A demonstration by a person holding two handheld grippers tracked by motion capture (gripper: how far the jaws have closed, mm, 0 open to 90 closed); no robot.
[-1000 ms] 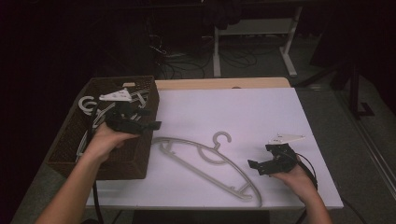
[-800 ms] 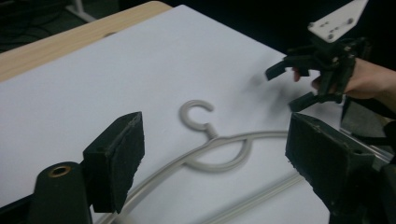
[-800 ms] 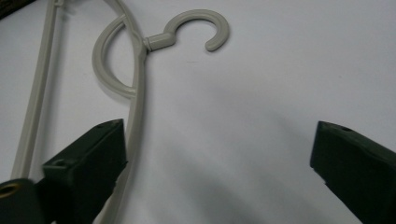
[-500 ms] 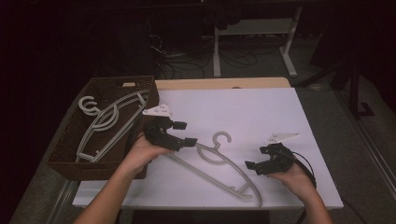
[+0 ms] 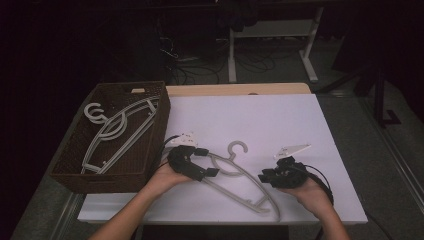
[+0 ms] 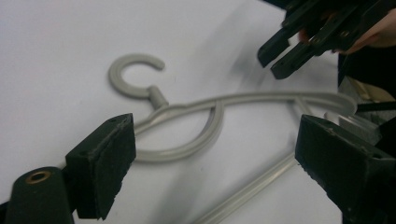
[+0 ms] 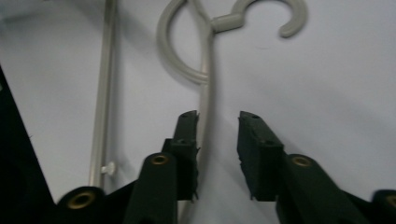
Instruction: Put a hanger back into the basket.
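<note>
A dark room with cables and white desk legs on the floor lies behind a white tabletop (image 5: 260, 115) with a strip of light wood along its far edge. At its left edge stands a dark brown woven wicker basket (image 5: 75, 170), rectangular, with pale grey plastic hangers (image 5: 117, 131) lying in it. No brand, label or writing can be read on anything here.

On the bare white surface between the two hands lies a pale grey plastic clothes hanger (image 5: 239, 176), flat, its open hook (image 5: 238, 147) pointing away from the person. The left gripper (image 5: 202, 162), black, is at the hanger's left shoulder; in the left gripper view its jaws are spread wide and have just been opening further, with the hanger's hook, neck loop and lower bar lying between and just ahead of them, untouched by either pad. The right gripper (image 5: 264, 176) sits at the hanger's right arm. In the right gripper view its jaws have just been closing, and the thin grey arm of the hanger (image 7: 204, 116) runs up between them, against the left pad, while a gap remains to the right pad, so nothing is clamped.
</note>
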